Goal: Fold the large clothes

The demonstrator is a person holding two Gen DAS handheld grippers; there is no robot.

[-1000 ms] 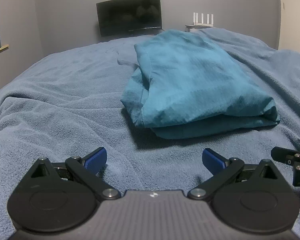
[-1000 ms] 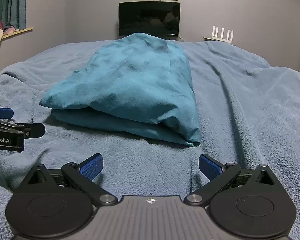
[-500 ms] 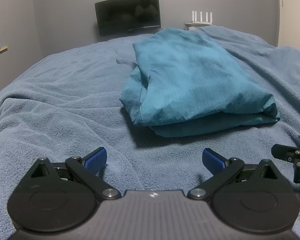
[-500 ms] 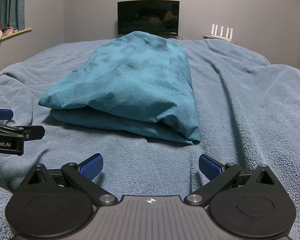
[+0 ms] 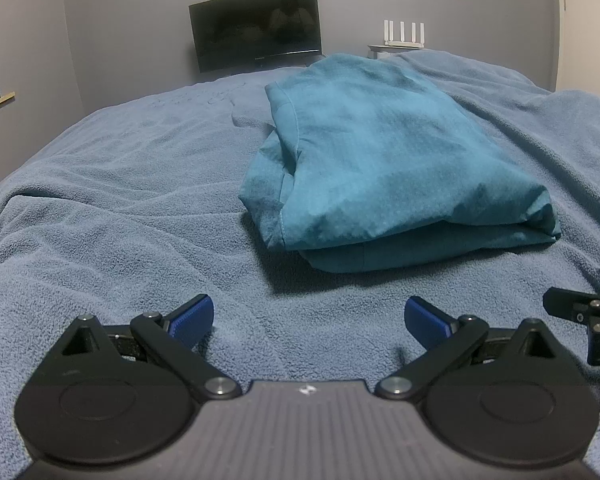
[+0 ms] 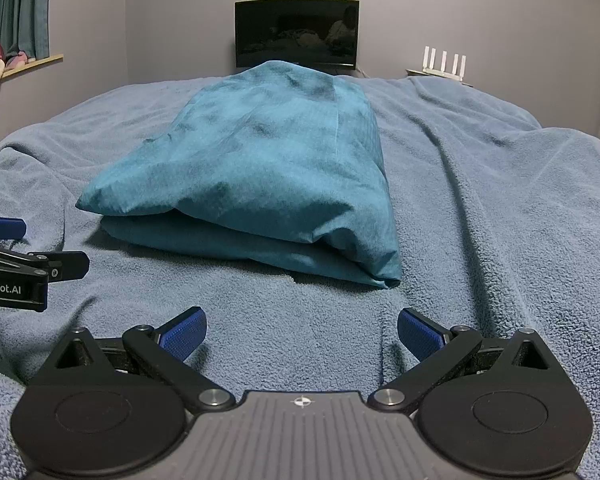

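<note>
Garment (image 5: pixel 384 168) folded, mid-bed (image 5: pixel 112 200); little changed in last second. Left tool (image 5: pixel 308 316), right tool (image 6: pixel 300 328) spread, empty. Folding probably finished.

Folded cloth garment (image 5: pixel 384 168): teal, faintly mottled
Fleece blanket (image 5: pixel 132 208): dusty blue, plain
Gripper pads (image 6: pixel 182 332): bright blue, on black arms
Far flat monitor (image 6: pixel 296 32): black
Wall (image 6: pixel 180 20): grey

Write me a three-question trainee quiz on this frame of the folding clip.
1. True or false: the left claw grips the teal garment.
2. What does the garment rest on? A) bare floor B) blue blanket C) chair
3. Fill in: the right claw stands ___, holding nothing.

Key: 1 false, both claws are open and apart from the folded garment; 2 B; 3 open.
</note>
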